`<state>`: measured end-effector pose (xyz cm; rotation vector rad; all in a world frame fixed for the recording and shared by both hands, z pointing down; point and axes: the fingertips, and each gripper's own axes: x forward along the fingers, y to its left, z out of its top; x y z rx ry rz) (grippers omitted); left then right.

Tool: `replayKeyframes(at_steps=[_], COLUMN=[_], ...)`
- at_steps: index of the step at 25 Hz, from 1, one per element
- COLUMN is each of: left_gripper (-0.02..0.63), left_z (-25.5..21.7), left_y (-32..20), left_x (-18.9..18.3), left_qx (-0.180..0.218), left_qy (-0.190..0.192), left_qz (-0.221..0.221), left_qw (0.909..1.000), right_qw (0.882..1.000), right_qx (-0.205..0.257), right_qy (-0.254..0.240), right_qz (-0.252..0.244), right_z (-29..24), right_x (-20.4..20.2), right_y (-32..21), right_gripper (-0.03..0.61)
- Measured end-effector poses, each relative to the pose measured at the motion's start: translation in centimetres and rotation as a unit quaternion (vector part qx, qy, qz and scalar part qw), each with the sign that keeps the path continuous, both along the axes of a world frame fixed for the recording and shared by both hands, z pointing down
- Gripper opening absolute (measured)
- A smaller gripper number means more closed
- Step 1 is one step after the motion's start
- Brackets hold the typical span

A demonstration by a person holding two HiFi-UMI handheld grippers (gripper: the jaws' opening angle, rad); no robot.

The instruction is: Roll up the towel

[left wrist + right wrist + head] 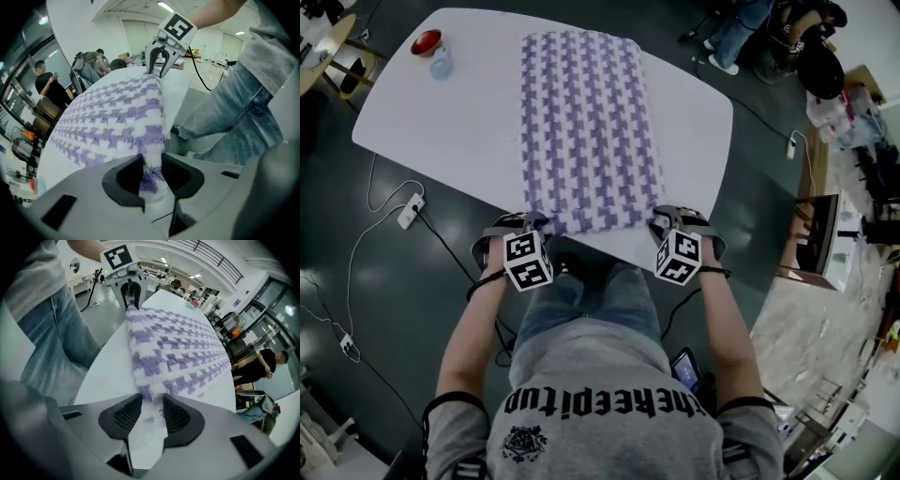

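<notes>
- One towel (586, 131), checked purple and white, lies spread flat on the one white table (459, 122). Its long axis runs straight away from us, and its near short edge sits by the table's near edge.
- We hold two grippers, one at each near corner of that short edge. The whole length of the towel stretches away from both, so neither hand is nearer; they stand level with each other.
- The left gripper (152, 171) is pinching the left near corner. The cloth bunches up between its pads and fills the gap.
- The right gripper (151, 411) stands with its jaws spread. The right near corner, with a small label on it, lies between the tips, but bare table shows through the gap behind it. We judge this corner is not yet gripped.
- In our judgement the roll has not begun, since no turn of cloth shows anywhere along the towel.
- The coming move turns on this: the near edge must be carried over and away from us along the long axis, both corners together. So the right jaws likely need to close first, or the edge would lift crooked.
- Also on the table, at its far left corner and well apart from the towel: one red bowl (427, 42) and one small clear container (441, 64) just beside it.
</notes>
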<state>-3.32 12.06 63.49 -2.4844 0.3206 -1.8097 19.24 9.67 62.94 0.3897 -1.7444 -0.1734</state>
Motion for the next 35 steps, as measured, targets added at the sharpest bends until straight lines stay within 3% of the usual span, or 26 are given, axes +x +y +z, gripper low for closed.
replayKeyframes(at_steps=[2,6,12,19,29,35], left_gripper=[0.090,0.055,0.048,0.048,0.060,0.061], left_z=[0.7,0.7,-1.3,-1.2,-2.1,-1.7], left_y=[0.3,2.1,3.0,3.4,1.7,-2.0], left_x=[0.6,0.8,-1.0,-1.3,-1.9,-2.1], left_qx=[0.002,-0.005,-0.036,-0.105,-0.162,-0.162], left_qy=[-0.006,-0.009,-0.004,0.005,0.038,0.034], left_qz=[0.003,0.021,0.056,0.081,0.049,0.033], left_qw=[1.0000,0.9997,0.9978,0.9912,0.9848,0.9857], right_qw=[1.000,1.000,0.999,0.991,0.990,0.992], right_qx=[0.007,-0.008,-0.044,-0.132,-0.132,-0.116], right_qy=[0.018,0.025,0.002,-0.009,-0.043,-0.041], right_qz=[-0.011,-0.011,-0.010,-0.012,0.018,0.025], right_z=[1.4,1.6,-1.2,-0.9,-3.1,-2.4], right_x=[0.9,0.9,-0.9,-1.2,-2.0,-2.0], right_y=[0.1,2.2,3.7,4.2,0.1,-4.0], right_gripper=[0.124,0.025,0.018,0.020,0.021,0.021])
